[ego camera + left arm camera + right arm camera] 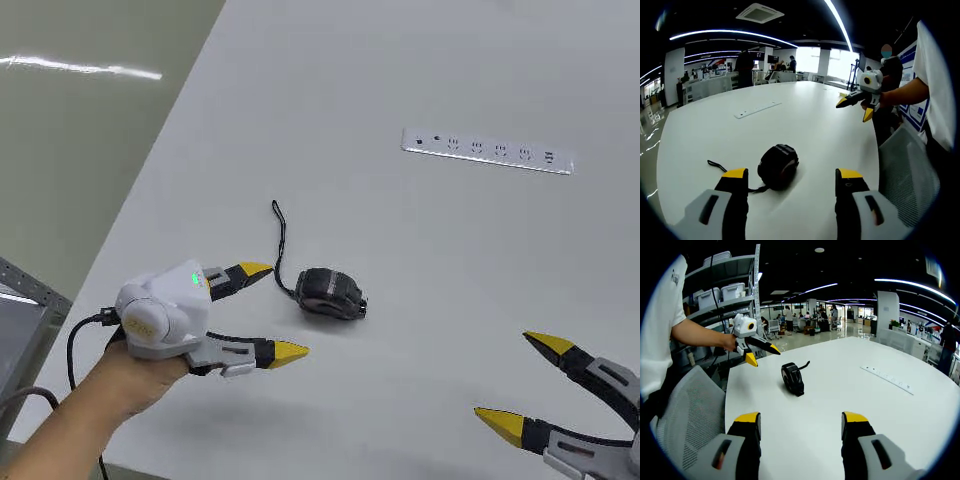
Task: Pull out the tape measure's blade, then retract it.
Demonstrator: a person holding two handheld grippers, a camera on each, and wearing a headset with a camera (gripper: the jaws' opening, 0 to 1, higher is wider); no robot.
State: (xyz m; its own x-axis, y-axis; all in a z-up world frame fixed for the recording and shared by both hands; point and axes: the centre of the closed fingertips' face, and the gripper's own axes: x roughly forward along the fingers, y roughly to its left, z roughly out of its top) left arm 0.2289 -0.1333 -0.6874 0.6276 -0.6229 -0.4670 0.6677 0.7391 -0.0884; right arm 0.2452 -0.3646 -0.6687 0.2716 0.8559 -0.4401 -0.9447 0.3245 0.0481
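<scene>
Both my grippers hang open and empty over the white table (420, 60). The black tape measure (330, 293) lies just ahead of my left gripper (287, 309), almost between its yellow tips, with its wrist strap (279, 240) trailing off beside one jaw. It sits well ahead of my right gripper (503, 375). No blade shows outside the case, so I judge I'm only approaching. Next the left jaws must close on the case while the right comes in for the blade's end hook, which I can't make out.

Open-plan office; white worktable (840, 385), ceiling light strips (730, 34), rack (736, 303) of storage boxes (733, 290), mesh chair (690, 415)
</scene>
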